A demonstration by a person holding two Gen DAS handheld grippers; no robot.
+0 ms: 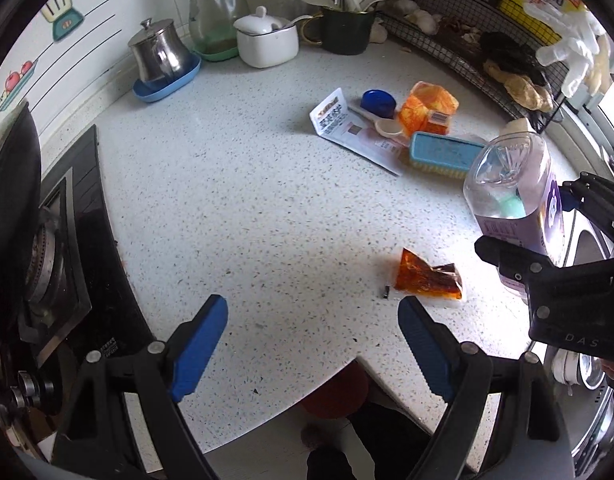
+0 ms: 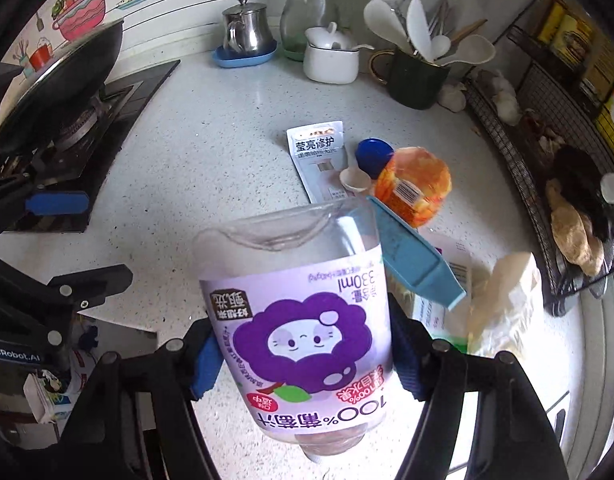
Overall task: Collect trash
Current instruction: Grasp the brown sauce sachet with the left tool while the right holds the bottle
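My right gripper (image 2: pixel 307 360) is shut on a clear juice bottle (image 2: pixel 303 320) with a purple label, held upside down above the counter; the bottle (image 1: pixel 511 200) also shows at the right of the left wrist view. My left gripper (image 1: pixel 313 312) hangs open over the speckled counter with nothing between its blue pads. An amber sauce sachet (image 1: pixel 427 276) lies just beyond its right finger. Farther back lie a white sachet wrapper (image 1: pixel 347 128), a blue cap (image 1: pixel 379 103), an orange wrapper (image 1: pixel 427 110) and a blue brush (image 1: pixel 443 154).
A gas stove (image 1: pixel 67 240) with a wok (image 2: pixel 59 76) fills the left side. Along the wall stand a steel pot (image 1: pixel 159 52), a white lidded bowl (image 1: pixel 267 40) and a utensil cup (image 1: pixel 347 28). A wire rack (image 1: pixel 487 52) lines the right. The counter edge (image 1: pixel 267 412) is near.
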